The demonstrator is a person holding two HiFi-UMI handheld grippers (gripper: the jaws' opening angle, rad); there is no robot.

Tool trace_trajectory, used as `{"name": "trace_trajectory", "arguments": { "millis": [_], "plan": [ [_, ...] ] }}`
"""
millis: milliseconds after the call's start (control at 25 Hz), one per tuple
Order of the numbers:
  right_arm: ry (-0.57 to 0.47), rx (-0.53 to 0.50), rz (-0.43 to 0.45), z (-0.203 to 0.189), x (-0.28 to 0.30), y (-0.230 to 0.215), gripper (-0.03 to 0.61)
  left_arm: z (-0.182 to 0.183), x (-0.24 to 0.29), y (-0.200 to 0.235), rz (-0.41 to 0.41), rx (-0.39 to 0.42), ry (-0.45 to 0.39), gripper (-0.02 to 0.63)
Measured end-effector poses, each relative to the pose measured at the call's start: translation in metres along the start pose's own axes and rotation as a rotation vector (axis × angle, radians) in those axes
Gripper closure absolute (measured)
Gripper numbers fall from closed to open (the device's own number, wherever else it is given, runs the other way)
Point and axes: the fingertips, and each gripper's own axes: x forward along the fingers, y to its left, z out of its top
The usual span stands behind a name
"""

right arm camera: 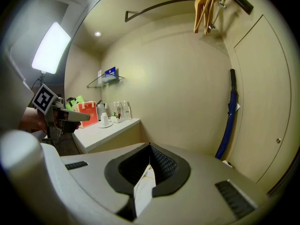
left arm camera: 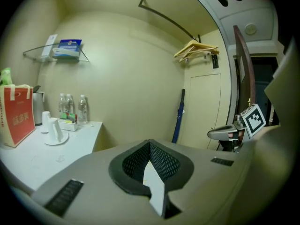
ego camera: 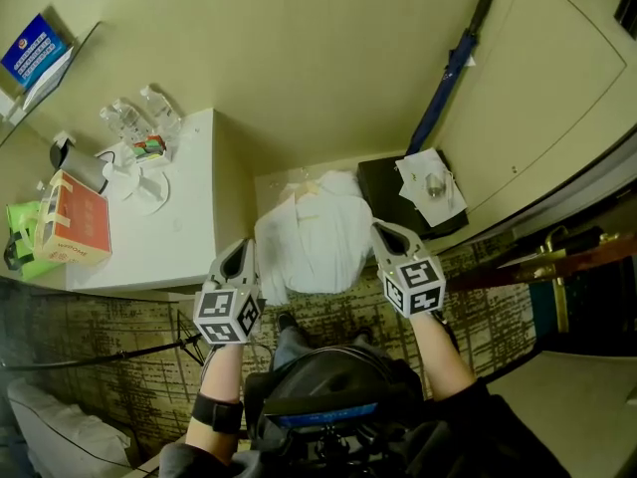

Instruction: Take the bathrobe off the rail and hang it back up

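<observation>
There is one white bathrobe [ego camera: 317, 232], and it is off the rail [left arm camera: 164, 18]. It hangs bunched in the air between the person's two hands, in front of the corner of the desk [ego camera: 149, 252] and above the patterned carpet.

There are two sets of tongs. The left tongs [ego camera: 242, 255] are pressed together on a fold of the robe's white cloth at its left edge. The right tongs [ego camera: 386, 235] are clamped the same way on the right edge, with a strip of white cloth pinched between the dark pads. Both sit at about the same height, angled a little downward.

Up on the rail I can see a small bunch of wooden hangers [left arm camera: 196, 48] pushed to the far end, too close together to count.

On the desk stand three water bottles [left arm camera: 69, 108], one red paper bag [ego camera: 72, 225] and one kettle [ego camera: 85, 167]. One blue umbrella [ego camera: 448, 73] leans upright against the wall near the door, and one glass shelf [left arm camera: 54, 55] above the desk carries a blue box.
</observation>
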Motion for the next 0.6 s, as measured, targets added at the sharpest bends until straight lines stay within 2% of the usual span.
{"name": "trace_trajectory", "arguments": {
  "millis": [280,440,600],
  "plan": [
    [0.038,0.044,-0.047,-0.014,0.028,0.004,0.557,-0.005,0.039,0.007,-0.094,0.065,0.066,0.611],
    [0.054,0.074,-0.085,-0.021,0.048,0.014,0.557,-0.007,0.064,0.008,-0.187,0.129,0.107,0.602],
    [0.081,0.096,-0.139,-0.033,0.073,0.024,0.557,-0.016,0.091,0.010,-0.285,0.184,0.146,0.548]
  ]
}}
